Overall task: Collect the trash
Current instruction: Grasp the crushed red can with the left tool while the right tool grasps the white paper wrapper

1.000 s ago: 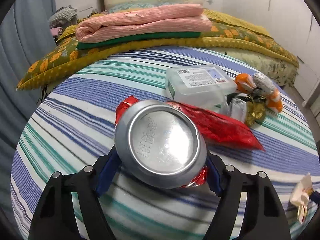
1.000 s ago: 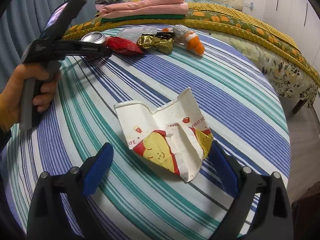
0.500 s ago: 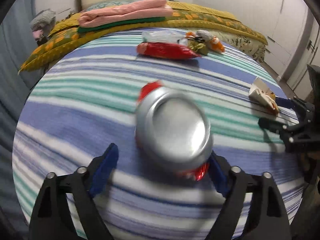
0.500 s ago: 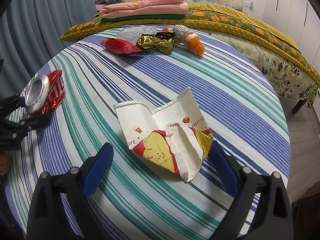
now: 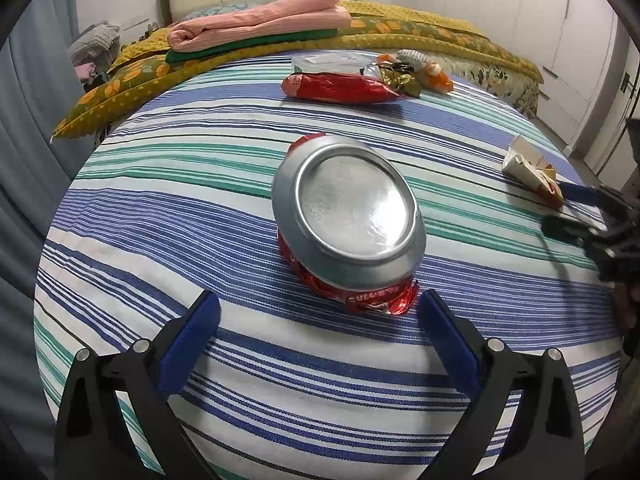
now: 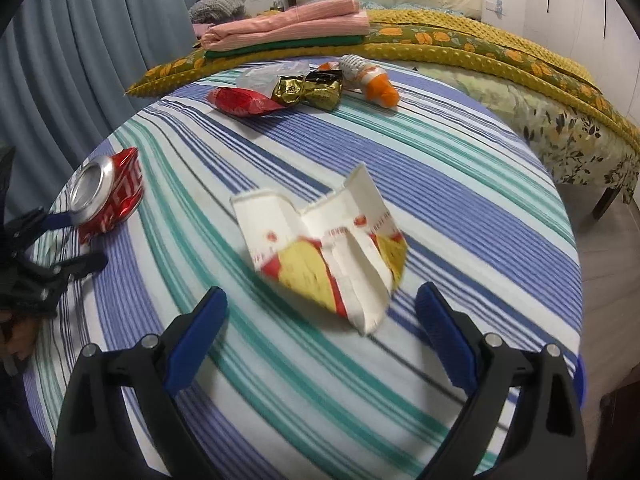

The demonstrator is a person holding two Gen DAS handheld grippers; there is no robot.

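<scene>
A crushed red can (image 5: 348, 224) lies on the striped tablecloth (image 5: 160, 208), just ahead of my open left gripper (image 5: 318, 320); its fingers do not touch it. It also shows at the left of the right wrist view (image 6: 106, 196). A flattened white paper cup (image 6: 324, 256) lies just ahead of my open right gripper (image 6: 320, 316), and shows at the right of the left wrist view (image 5: 530, 168). Farther back lie a red snack bag (image 5: 340, 88), a gold wrapper (image 6: 308, 88), an orange-capped bottle (image 6: 368, 76) and a clear plastic box (image 5: 328, 62).
The round table's edge curves close on all sides. A bed with a yellow quilt (image 6: 480, 48) and folded pink and green cloths (image 5: 256, 24) stands behind it. Grey curtains (image 6: 80, 60) hang at the left. White cupboards (image 5: 560, 32) line the right.
My left gripper carried the can from the far pile to the near side of the table, opened and let it go. My right gripper has shifted slightly over the paper cup.
</scene>
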